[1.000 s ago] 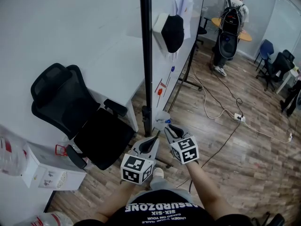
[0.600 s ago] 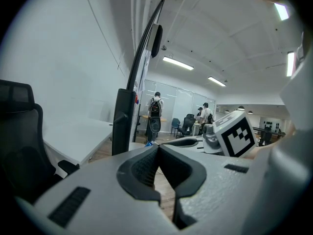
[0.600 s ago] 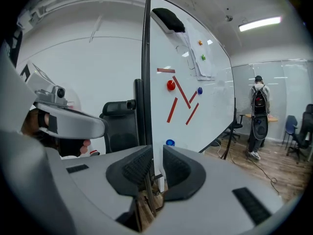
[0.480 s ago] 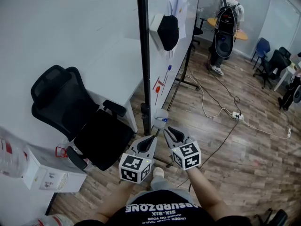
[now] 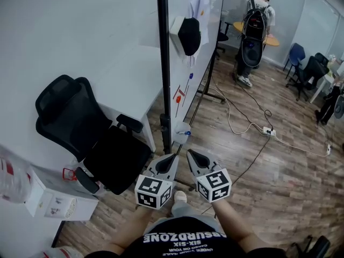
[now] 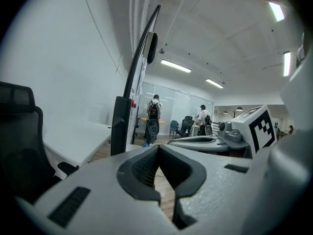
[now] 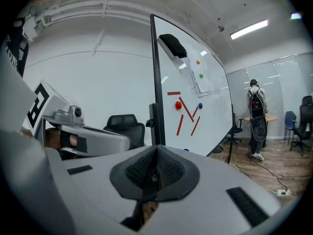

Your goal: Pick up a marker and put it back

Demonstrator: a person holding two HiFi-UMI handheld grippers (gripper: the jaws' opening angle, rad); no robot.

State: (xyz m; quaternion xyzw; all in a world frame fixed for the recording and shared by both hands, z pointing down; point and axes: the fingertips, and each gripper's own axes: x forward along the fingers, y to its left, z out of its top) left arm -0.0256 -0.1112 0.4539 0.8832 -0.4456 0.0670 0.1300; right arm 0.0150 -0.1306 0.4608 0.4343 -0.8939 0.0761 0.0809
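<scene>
Marker (image 5: 186, 134) at cup (image 5: 179, 127), just ahead of R claw (image 5: 190, 153); jaws just closed, empty

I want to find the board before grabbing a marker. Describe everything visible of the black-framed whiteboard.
The whiteboard is a tall, glossy white panel in a thin black frame, standing upright on the wooden floor near the black office chair. On its face sit red strips, a round red magnet, a blue magnet and a paper sheet; a black block hangs near the top.

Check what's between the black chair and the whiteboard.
A white desk stands between the black chair and the whiteboard; the head view shows it.
</scene>
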